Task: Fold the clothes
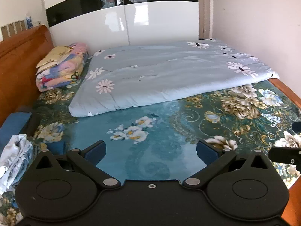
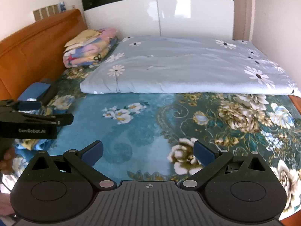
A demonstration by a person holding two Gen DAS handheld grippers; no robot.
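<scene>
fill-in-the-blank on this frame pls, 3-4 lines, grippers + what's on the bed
1. Both the left gripper and the right gripper have their jaws ____.
2. The pale blue quilt is printed with white ____.
3. The stack of folded blankets sits beside the wooden ____ of the bed.
4. The crumpled light garment lies to the ____ of the left gripper.

Missing words: open; daisies; headboard; left
</scene>
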